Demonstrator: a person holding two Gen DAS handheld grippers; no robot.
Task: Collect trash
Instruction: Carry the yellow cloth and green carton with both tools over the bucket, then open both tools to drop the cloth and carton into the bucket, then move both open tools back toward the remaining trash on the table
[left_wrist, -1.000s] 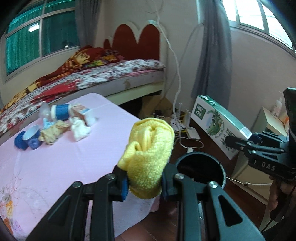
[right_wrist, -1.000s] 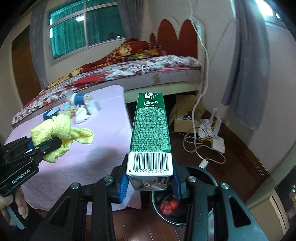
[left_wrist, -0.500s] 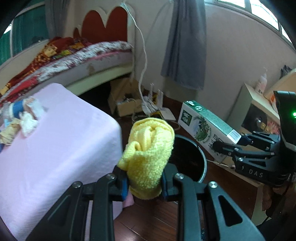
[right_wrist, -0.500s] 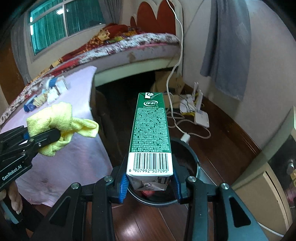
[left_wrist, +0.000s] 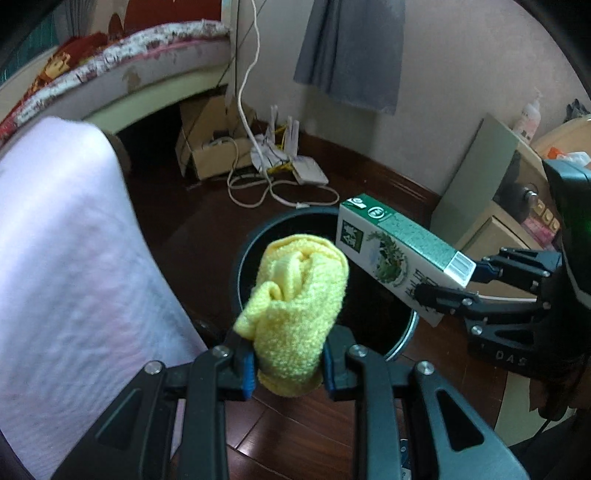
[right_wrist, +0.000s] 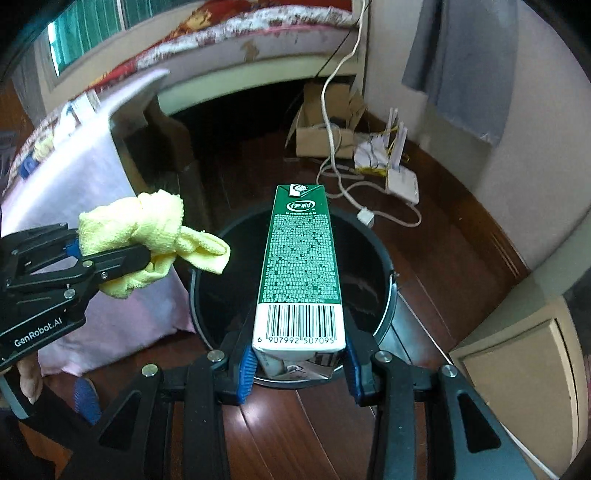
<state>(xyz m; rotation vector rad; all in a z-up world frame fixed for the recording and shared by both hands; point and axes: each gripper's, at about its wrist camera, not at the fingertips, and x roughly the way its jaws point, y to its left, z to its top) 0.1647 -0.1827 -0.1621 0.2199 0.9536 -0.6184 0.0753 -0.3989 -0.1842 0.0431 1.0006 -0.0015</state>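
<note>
My left gripper (left_wrist: 290, 363) is shut on a rolled yellow cloth (left_wrist: 295, 306), held above the near rim of a round black trash bin (left_wrist: 369, 317) on the floor. My right gripper (right_wrist: 297, 363) is shut on a green and white milk carton (right_wrist: 301, 266), held lengthwise over the same bin (right_wrist: 364, 280). The carton (left_wrist: 399, 254) shows in the left wrist view over the bin's right side, with the right gripper (left_wrist: 454, 284) behind it. The cloth (right_wrist: 147, 232) and left gripper (right_wrist: 110, 254) show in the right wrist view at the bin's left edge.
A table under a pink cloth (left_wrist: 66, 266) stands left of the bin, with small items at its far end (right_wrist: 44, 147). A cardboard box (left_wrist: 210, 147), cables and a white router (right_wrist: 402, 182) lie on the dark wood floor behind. A cabinet (right_wrist: 524, 376) stands right.
Both grippers have swung away from the table and tipped down over the bin, which now lies right under the cloth and the carton. Both grips are unchanged.
</note>
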